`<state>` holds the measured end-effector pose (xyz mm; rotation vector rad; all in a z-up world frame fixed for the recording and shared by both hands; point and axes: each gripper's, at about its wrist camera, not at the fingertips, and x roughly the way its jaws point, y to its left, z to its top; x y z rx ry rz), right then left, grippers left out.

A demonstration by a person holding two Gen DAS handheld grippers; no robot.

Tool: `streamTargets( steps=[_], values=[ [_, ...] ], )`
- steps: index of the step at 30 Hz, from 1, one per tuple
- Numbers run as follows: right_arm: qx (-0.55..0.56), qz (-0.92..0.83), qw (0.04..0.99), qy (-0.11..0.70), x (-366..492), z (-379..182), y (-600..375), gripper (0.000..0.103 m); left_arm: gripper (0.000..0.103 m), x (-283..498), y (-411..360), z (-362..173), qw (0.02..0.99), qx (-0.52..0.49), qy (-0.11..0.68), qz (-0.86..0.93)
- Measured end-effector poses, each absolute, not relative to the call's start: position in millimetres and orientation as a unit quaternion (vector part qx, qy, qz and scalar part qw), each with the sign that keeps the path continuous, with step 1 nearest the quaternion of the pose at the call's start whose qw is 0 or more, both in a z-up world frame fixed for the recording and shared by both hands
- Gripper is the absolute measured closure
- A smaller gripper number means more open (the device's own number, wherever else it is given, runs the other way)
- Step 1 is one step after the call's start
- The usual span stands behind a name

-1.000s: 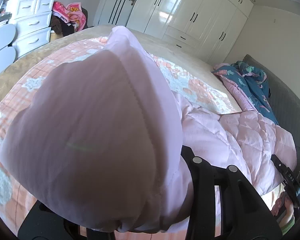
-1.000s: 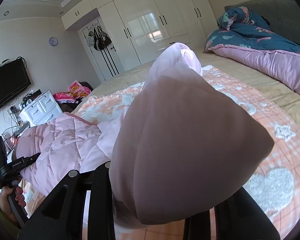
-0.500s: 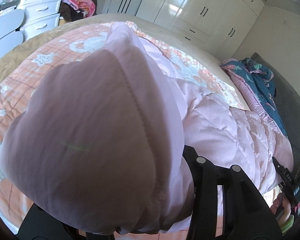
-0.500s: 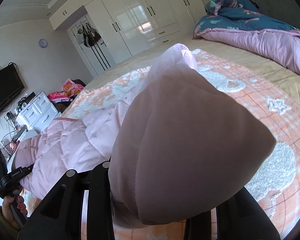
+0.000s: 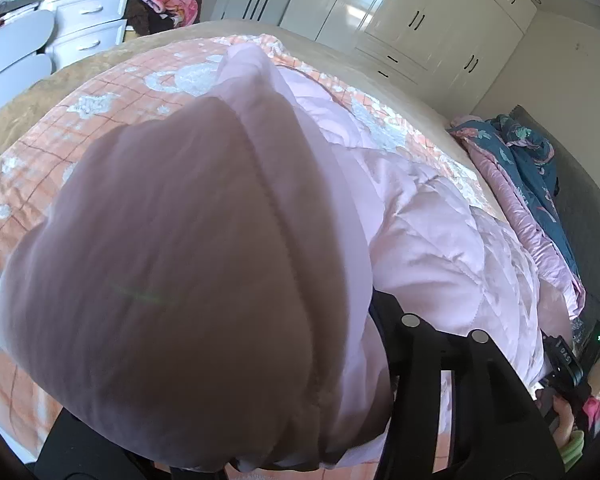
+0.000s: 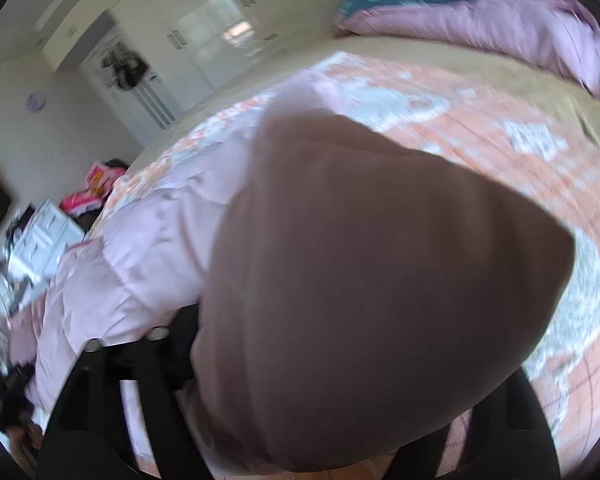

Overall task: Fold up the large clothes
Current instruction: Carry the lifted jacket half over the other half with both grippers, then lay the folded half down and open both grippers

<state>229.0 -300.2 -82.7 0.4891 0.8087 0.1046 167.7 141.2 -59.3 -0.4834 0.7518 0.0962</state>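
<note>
A large pale pink quilted jacket (image 5: pixel 440 240) is stretched between my two grippers above the bed. My left gripper (image 5: pixel 260 420) is shut on one end of it, and the bunched fabric (image 5: pixel 180 260) fills most of the left wrist view and hides the fingertips. My right gripper (image 6: pixel 300 420) is shut on the other end of the jacket (image 6: pixel 148 248), with a shadowed fold (image 6: pixel 380 300) covering its fingers. The right gripper also shows in the left wrist view (image 5: pixel 564 364), at the jacket's far end.
The bed carries an orange and white patterned blanket (image 5: pixel 100 112) over a tan sheet (image 6: pixel 420 52). A pink and teal duvet (image 5: pixel 532 168) is heaped at the bed's far side. White wardrobes (image 5: pixel 400 20) and a white dresser (image 5: pixel 88 20) stand beyond the bed.
Both grippers have tipped downward toward the bed while still holding the jacket. The right wrist view is now motion-blurred. More blanket and less wall shows in both views.
</note>
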Motion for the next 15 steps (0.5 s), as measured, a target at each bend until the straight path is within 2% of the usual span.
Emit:
streamTargets(
  steps=[8, 15],
  values=[
    [0.226, 0.039, 0.888, 0.399, 202.8, -62.6, -306.2, 0.011, 0.054, 161.1, 143.8, -59.5, 0.895, -0.247, 0.368, 0.044],
    [0.212, 0.049, 0.897, 0.385, 171.7, -43.1, -313.7, 0.01, 0.044, 145.9, 147.2, -54.0, 0.891, -0.258, 0.371, 0.042]
  ],
)
